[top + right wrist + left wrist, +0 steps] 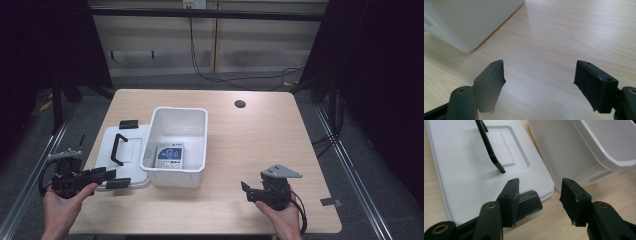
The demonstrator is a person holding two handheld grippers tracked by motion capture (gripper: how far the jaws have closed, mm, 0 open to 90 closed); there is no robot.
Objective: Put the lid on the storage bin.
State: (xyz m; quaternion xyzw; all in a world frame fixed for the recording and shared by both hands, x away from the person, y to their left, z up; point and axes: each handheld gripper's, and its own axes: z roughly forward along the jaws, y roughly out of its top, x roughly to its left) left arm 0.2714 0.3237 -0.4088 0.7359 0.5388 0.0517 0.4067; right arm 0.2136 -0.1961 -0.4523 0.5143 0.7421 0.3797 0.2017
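Lid (120,155) and box (177,145) are lying side by side on the wooden table (260,145), the lid flat with its black handle (118,148) up, touching the box's left wall, and the box is standing open with a blue-and-white packet (170,156) resting on its floor. The left gripper (102,176) is hovering at the lid's near corner; in the left gripper view its jaws are standing spread, one of them right beside the dark latch (529,203) on the lid's near edge, pinching nothing. The right gripper (246,192) is waiting low over bare wood, right of the box and apart from it, jaws spread wide and empty.

To my eye the step in hand is taking hold of the lid so it can go on the box. The next move probably calls for closing the left jaws on the lid's edge or handle, then lifting and squaring it over the rim, with the right gripper steadying the box.

The tabletop is pale wood grain with a round cable hole (240,104) near the far edge. A second black latch (128,123) is showing at the lid's far edge. Beyond, dark curtains are flanking a light panelled wall with cables trailing down to a grey floor
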